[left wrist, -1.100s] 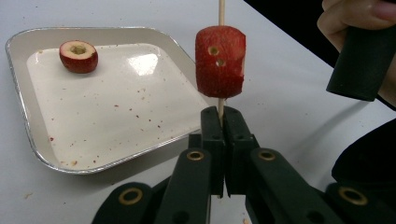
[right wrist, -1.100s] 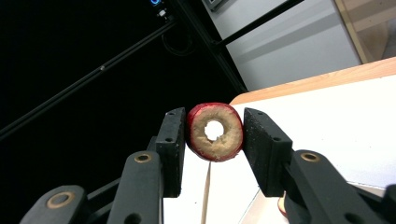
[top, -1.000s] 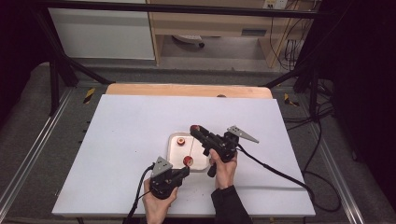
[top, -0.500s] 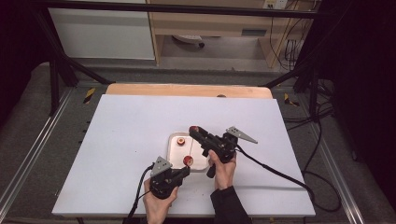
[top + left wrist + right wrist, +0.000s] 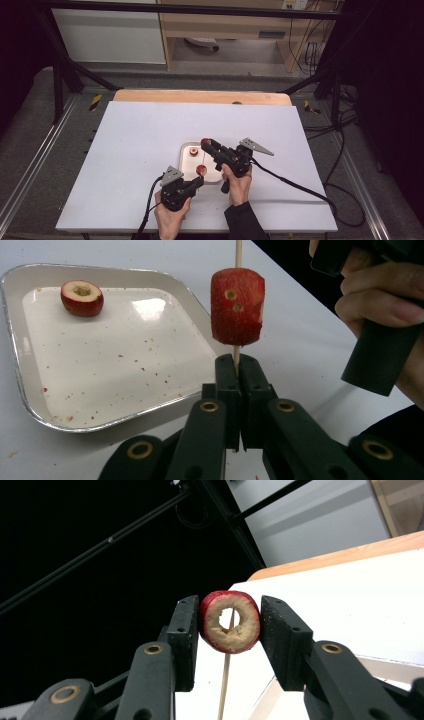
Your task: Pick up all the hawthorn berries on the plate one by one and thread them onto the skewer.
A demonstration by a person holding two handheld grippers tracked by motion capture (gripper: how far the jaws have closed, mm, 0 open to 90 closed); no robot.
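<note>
Left claw [image 5: 239, 371]: jaws together, clamped on the lower end of a thin wooden skewer [image 5: 238, 252]. The skewer rises straight up from between the jaw tips. A red fruit piece [image 5: 237, 306] with two small holes in its facing side is threaded on the skewer, just above the jaw tips and not touching them.

Right claw [image 5: 230, 625]: jaws partly apart, clamped on a cored red fruit ring [image 5: 231, 621], one pad against each side of its skin. In the right gripper view the skewer passes behind the ring's hole and runs down below it. In the high view this claw [image 5: 206, 143] sits above and beyond the left claw [image 5: 200, 179], over the far part of the tray.

A shallow white tray [image 5: 30, 405] lies on the white worktop [image 5: 130, 145], to the left of the left claw in its own view. A third cored fruit piece [image 5: 82, 298] rests in the tray's far corner, well apart from both claws. Red specks are scattered over the tray floor.
</note>
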